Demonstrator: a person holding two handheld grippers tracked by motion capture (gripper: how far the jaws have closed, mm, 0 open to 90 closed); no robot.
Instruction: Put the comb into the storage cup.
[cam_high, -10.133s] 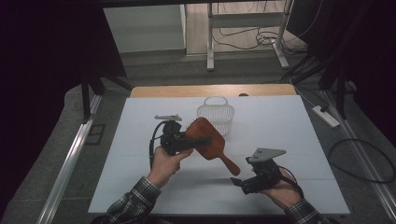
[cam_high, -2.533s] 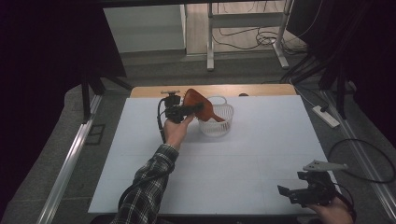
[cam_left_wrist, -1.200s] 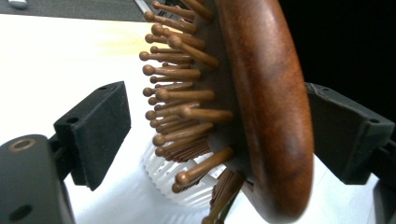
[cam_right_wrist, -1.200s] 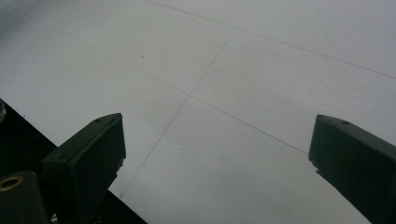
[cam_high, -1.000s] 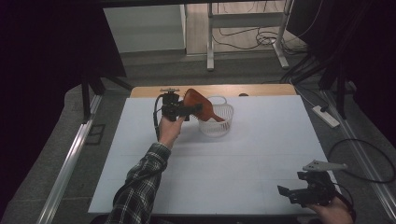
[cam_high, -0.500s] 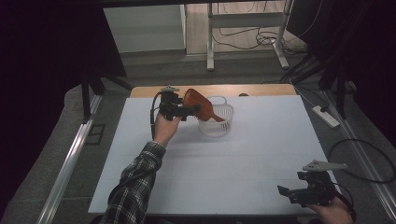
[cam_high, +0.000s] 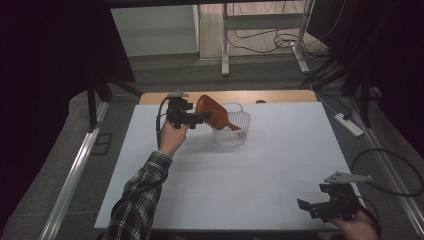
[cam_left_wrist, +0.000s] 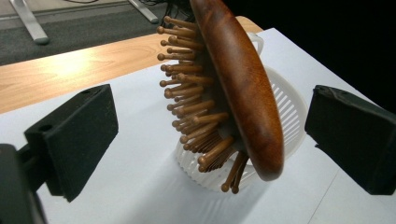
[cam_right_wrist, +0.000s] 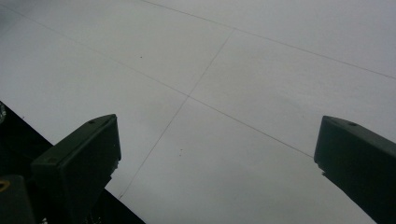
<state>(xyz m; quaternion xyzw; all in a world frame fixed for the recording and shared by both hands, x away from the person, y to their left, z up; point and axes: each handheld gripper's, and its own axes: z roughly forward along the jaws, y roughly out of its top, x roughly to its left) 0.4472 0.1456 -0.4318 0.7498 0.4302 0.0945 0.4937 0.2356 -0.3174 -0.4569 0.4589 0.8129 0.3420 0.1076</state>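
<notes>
White basket (cam_high: 231, 131) near desk (cam_high: 280, 165) far edge, wooden hairbrush (cam_left_wrist: 243, 88) leaning in it. Left tool (cam_left_wrist: 210, 140) just opened wide, pads clear of brush. Right tool (cam_right_wrist: 215, 158) wide, empty, near front edge.

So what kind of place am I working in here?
Probably a lab or recording workspace, not a home: a white-topped table ringed by dark curtains, loose cables and a power strip on the floor.

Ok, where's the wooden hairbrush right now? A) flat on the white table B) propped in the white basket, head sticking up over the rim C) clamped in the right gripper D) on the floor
B: the hairbrush leans in the white basket, its head above the rim, between the open jaws of the left gripper, which touch nothing.
</notes>
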